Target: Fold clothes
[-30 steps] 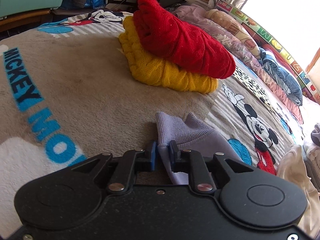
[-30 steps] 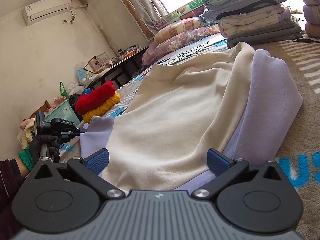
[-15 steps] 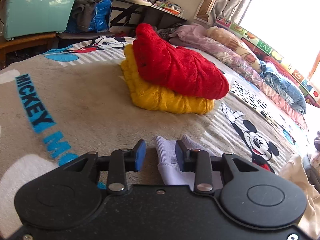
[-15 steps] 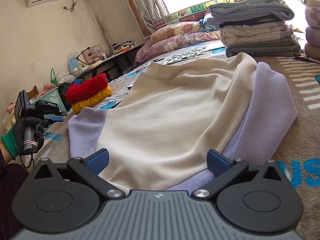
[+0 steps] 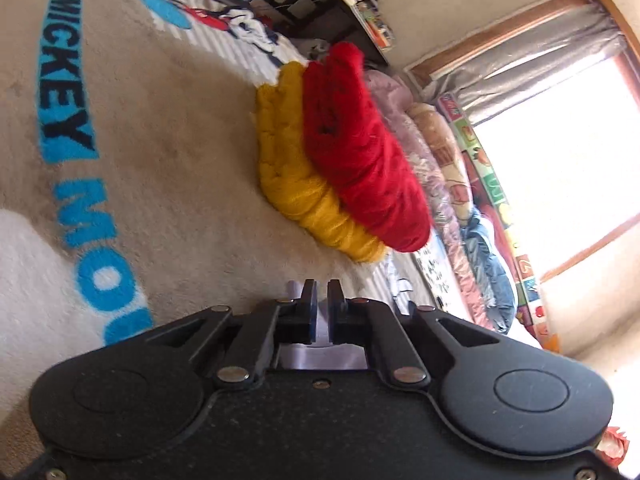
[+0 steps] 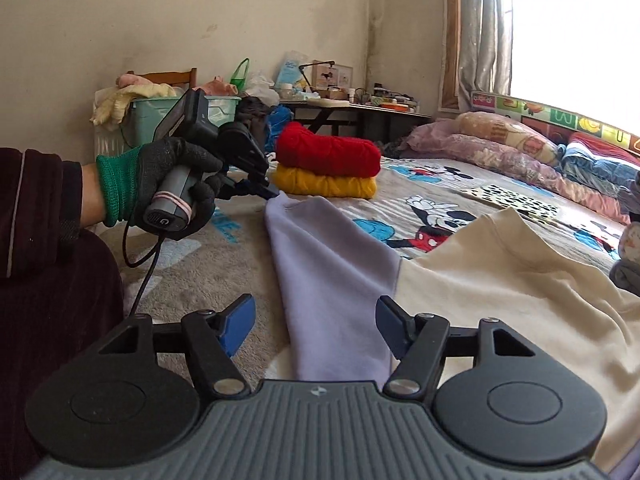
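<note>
Here the left gripper (image 5: pixel 319 294), whose fingers stood apart around the lilac cuff half a second ago, is clamped on that cuff (image 6: pixel 280 200), and its view has rolled so the bed slants. In the right wrist view a gloved hand (image 6: pixel 172 188) holds this gripper, lifting the lilac sleeve (image 6: pixel 328 272) of the cream sweatshirt (image 6: pixel 500 280) off the blanket (image 5: pixel 160 160). The right gripper (image 6: pixel 316 330) has swung round from the garment's body to face the sleeve; its fingers are closing, still apart, with the sleeve between them and not pressed. The folded red sweater (image 5: pixel 360 152) lies on the yellow one (image 5: pixel 296 184), as before. Blanket lettering reads "MICKEY" and "MO".
</note>
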